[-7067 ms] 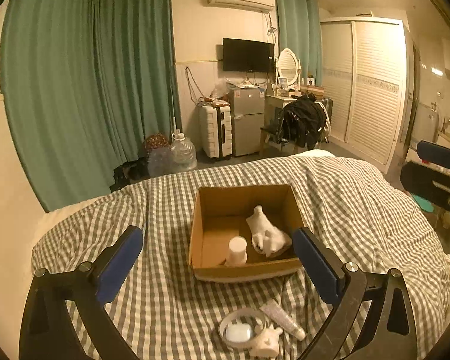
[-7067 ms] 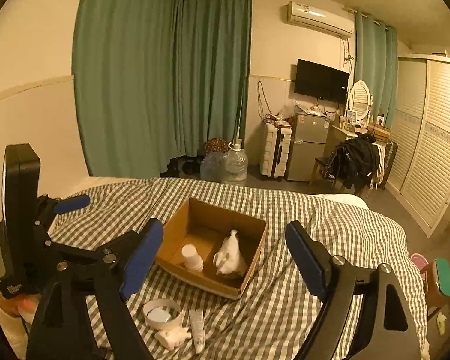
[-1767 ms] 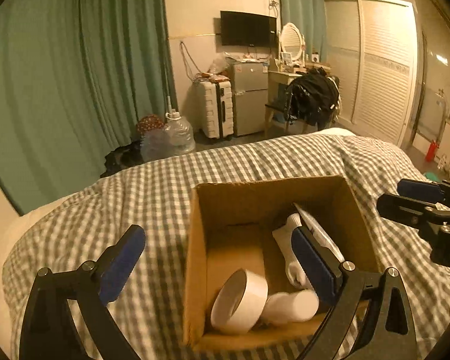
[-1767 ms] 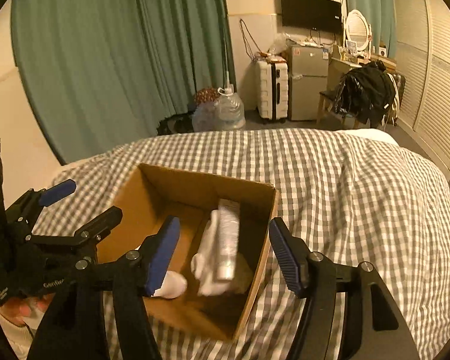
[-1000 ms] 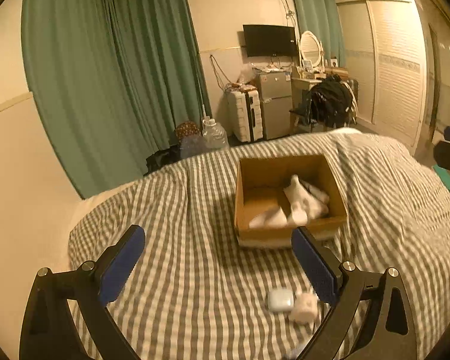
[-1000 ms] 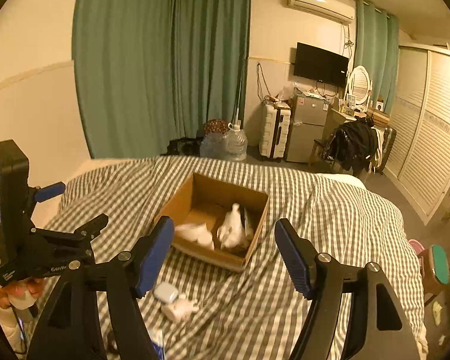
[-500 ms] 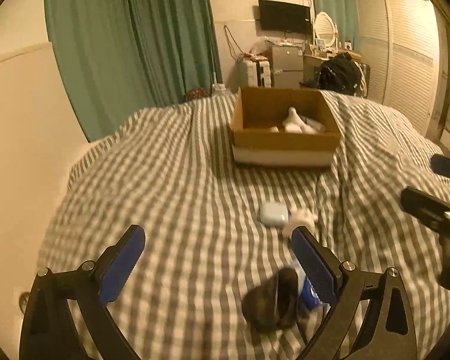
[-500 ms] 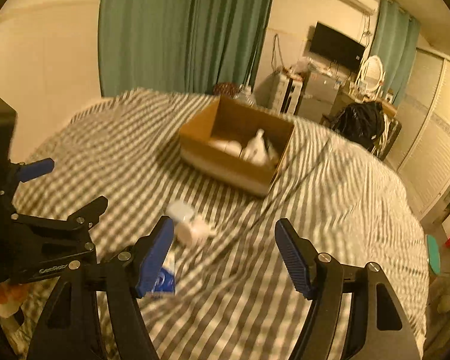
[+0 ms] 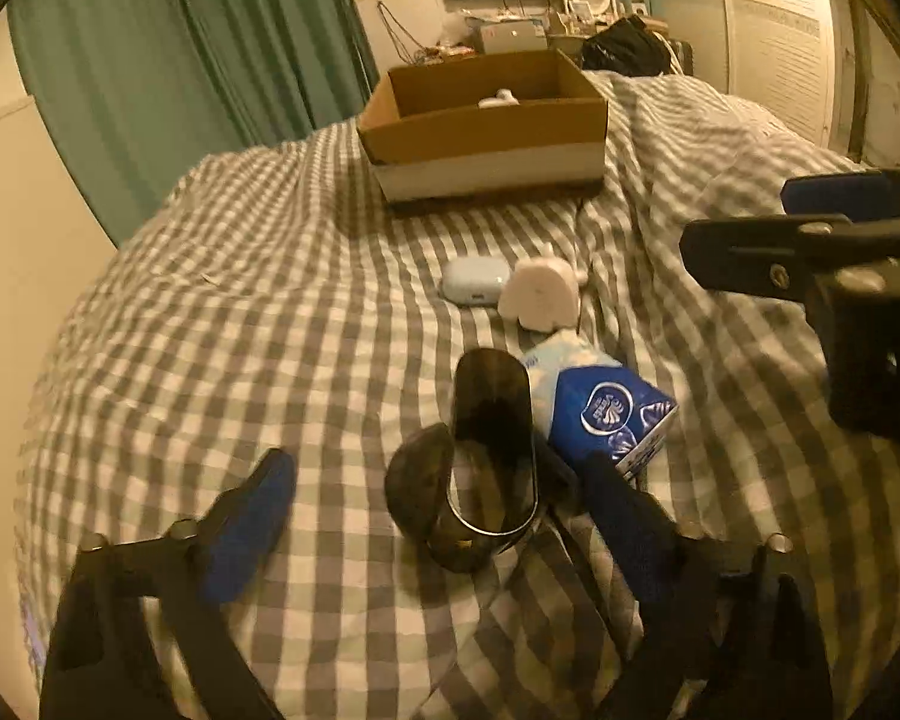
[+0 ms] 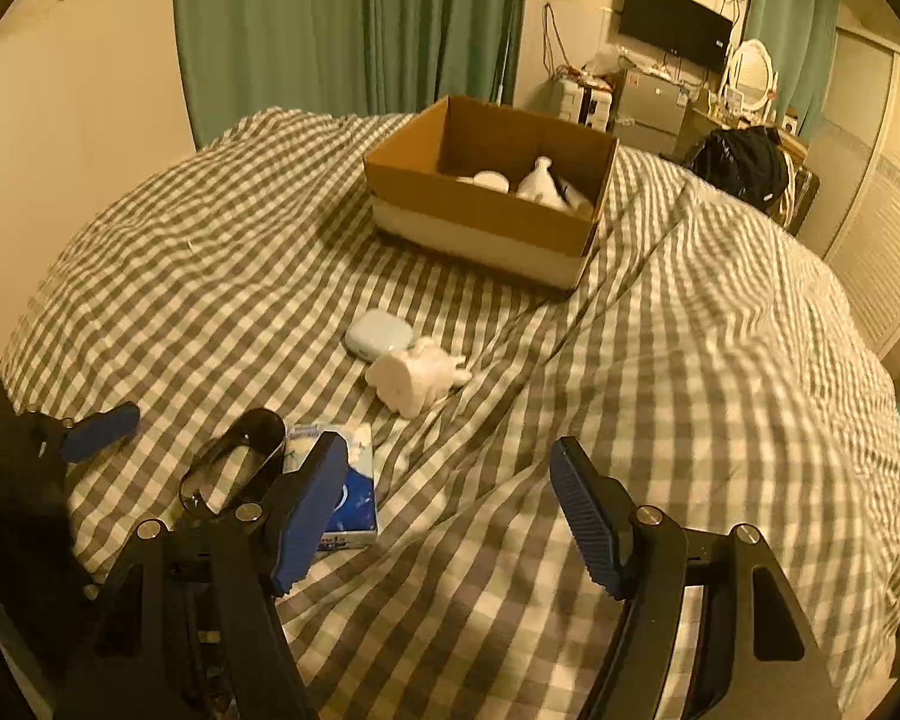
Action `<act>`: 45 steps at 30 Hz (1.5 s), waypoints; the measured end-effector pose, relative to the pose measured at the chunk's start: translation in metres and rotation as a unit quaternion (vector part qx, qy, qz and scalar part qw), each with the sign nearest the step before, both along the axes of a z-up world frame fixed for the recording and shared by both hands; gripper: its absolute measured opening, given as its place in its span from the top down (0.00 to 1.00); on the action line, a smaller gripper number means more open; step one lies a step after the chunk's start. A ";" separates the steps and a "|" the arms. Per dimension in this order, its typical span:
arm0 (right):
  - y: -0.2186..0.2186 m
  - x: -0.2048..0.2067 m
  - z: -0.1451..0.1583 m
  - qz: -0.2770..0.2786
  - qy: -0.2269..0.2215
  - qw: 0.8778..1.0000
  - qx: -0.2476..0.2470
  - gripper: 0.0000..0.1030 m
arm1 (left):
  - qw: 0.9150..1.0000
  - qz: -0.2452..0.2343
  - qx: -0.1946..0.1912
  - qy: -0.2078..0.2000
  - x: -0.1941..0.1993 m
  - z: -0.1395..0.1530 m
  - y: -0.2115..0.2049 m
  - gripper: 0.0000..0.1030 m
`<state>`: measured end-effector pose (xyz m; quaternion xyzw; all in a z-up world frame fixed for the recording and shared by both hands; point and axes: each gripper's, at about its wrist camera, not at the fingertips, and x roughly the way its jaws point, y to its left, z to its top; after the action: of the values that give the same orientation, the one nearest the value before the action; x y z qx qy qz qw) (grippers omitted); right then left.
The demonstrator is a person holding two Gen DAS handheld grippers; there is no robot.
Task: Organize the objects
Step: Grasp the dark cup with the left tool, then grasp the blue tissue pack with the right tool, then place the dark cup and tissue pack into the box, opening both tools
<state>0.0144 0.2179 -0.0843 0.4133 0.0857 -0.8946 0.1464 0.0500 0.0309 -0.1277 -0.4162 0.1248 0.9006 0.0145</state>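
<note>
**Grippers lowered over scattered items on the checked bedspread**

Left wrist view: the left gripper (image 9: 444, 501) is seen pointing down at the checked bedspread (image 9: 222, 324), its blue-padded jaws closing but apart, with a dark sunglasses pair (image 9: 474, 462) lying between them. Whether the right-hand pad touches the sunglasses cannot be told; the left-hand pad is clearly apart from them. A blue tissue pack (image 9: 600, 414) is lying just beside the sunglasses, touching or nearly so. Further off, a pale earbud case (image 9: 474, 281) and a white figurine (image 9: 543, 297) are seen side by side. A cardboard box (image 9: 486, 126) is set at the far side of the bed, with white items inside. The right gripper is visible at the right edge, above the bedspread.

Right wrist view: the right gripper (image 10: 450, 510) is held with its jaws wide apart and nothing is gripped; only bare bedspread is seen between the pads. Its left-hand pad overlaps the tissue pack (image 10: 354, 498) in the picture; contact cannot be told. The sunglasses (image 10: 234, 468) are lying left of the pack, with one blue pad of the left gripper beside them. The earbud case (image 10: 378, 331) and figurine (image 10: 414, 381) are lying between the gripper and the box (image 10: 492, 204).
</note>
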 end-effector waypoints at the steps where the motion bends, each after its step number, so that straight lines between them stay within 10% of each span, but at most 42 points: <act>1: -0.001 0.000 -0.003 0.001 -0.004 1.000 -0.001 0.32 | 1.000 0.002 0.011 -0.002 -0.001 -0.001 -0.002 0.34; 3: -0.003 -0.001 -0.007 0.001 -0.010 1.000 -0.001 0.32 | 0.999 0.005 0.041 -0.011 -0.005 -0.003 -0.008 0.55; 14: -0.024 -0.002 -0.022 0.018 -0.035 0.999 -0.014 0.32 | 0.999 0.019 0.029 0.030 0.002 0.027 -0.023 0.73; 30: -0.056 -0.015 -0.071 0.054 -0.120 0.991 -0.016 0.33 | 0.998 0.041 0.044 0.037 0.002 0.038 -0.054 0.73; 33: -0.057 -0.014 -0.074 0.055 -0.123 0.991 -0.010 0.50 | 0.997 0.041 0.051 0.038 0.003 0.040 -0.056 0.73; 45: -0.033 -0.009 -0.018 0.037 -0.055 0.997 -0.043 0.51 | 0.993 0.024 0.094 0.064 0.006 0.079 -0.065 0.73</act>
<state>0.0052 0.1853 -0.1023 0.4516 0.0543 -0.8676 0.2009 0.0560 -0.0339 -0.0491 -0.3569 0.0303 0.9333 0.0234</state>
